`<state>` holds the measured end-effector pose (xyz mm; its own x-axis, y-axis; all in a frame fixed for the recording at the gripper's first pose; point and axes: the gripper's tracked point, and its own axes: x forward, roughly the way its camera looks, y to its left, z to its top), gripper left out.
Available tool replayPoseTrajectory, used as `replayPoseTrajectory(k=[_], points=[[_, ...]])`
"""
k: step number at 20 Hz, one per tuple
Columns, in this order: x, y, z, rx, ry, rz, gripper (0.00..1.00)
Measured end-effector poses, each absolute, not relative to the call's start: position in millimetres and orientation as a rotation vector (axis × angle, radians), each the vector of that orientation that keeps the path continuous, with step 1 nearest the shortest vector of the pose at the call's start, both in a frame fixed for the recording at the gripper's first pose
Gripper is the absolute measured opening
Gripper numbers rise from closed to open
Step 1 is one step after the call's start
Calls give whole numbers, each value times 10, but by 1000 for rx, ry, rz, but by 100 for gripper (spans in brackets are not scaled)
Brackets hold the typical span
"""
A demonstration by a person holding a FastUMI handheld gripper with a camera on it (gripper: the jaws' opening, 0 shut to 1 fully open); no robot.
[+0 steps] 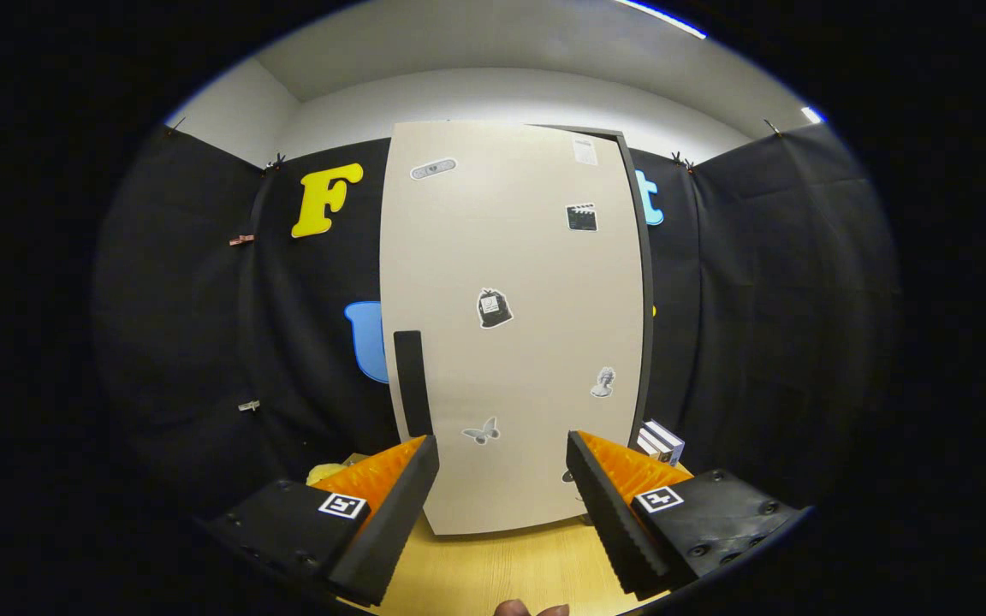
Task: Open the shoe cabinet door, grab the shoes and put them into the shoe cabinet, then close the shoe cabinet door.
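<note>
On the left, just past the left finger [390, 505], a small yellowish thing [326, 471] peeks out on the wooden table [501, 569]; it is too hidden to name, and I cannot tell whether it is one of the shoes. Just above that finger, a dark vertical handle [412, 382] sits on the left edge of the shoe cabinet door [514, 325].

The door itself stands upright straight ahead, pale and dotted with small stickers, and looks shut or nearly so against its dark frame (the frame shows as a thin strip down the right side). The gripper [501, 505] faces it with its fingers spread wide and nothing between them but the bare lower part of the door and the table; neither finger touches anything.

To the right, beyond the right finger, a small white box [662, 441] rests beside the cabinet's foot.

A shut door with empty fingers fits two stages: the cabinet waiting to be opened, or the shoes already inside and the door closed again. The view does not settle which. If the door is to be opened, the handle to the left is the place to take hold, with the fingers turned to span its narrow width.
</note>
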<state>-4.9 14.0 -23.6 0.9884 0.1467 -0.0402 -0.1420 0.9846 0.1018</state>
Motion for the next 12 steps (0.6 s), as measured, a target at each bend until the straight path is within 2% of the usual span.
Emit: replayPoseTrajectory(k=[12], points=[[-89,84,-233,108,48,146,98]])
